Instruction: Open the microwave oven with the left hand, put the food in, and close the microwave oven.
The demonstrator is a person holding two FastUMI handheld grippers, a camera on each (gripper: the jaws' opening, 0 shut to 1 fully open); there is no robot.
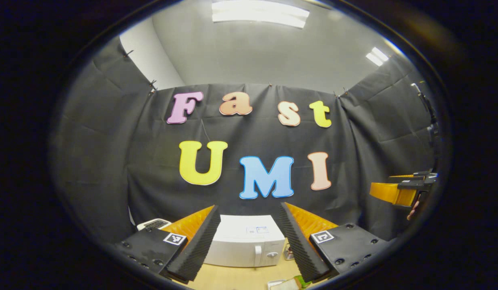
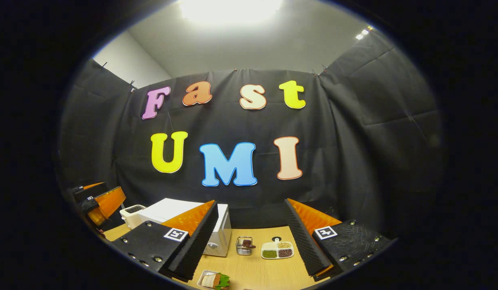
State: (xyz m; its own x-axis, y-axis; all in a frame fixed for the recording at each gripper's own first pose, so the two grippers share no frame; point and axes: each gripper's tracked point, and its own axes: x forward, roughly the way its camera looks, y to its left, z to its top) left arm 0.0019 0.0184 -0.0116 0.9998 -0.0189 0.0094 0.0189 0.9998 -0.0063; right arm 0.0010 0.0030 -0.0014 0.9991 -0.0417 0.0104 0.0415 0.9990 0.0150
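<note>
I hold both tongs spread apart above the worktop (image 2: 249,266): left tongs (image 1: 249,245) face the closed microwave (image 1: 249,241), right tongs (image 2: 253,245) near the food (image 2: 216,280).

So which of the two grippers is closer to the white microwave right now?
Left, probably. The left gripper faces the microwave head-on, framed between its open fingers. The right gripper hangs off toward the side with the knob.
</note>
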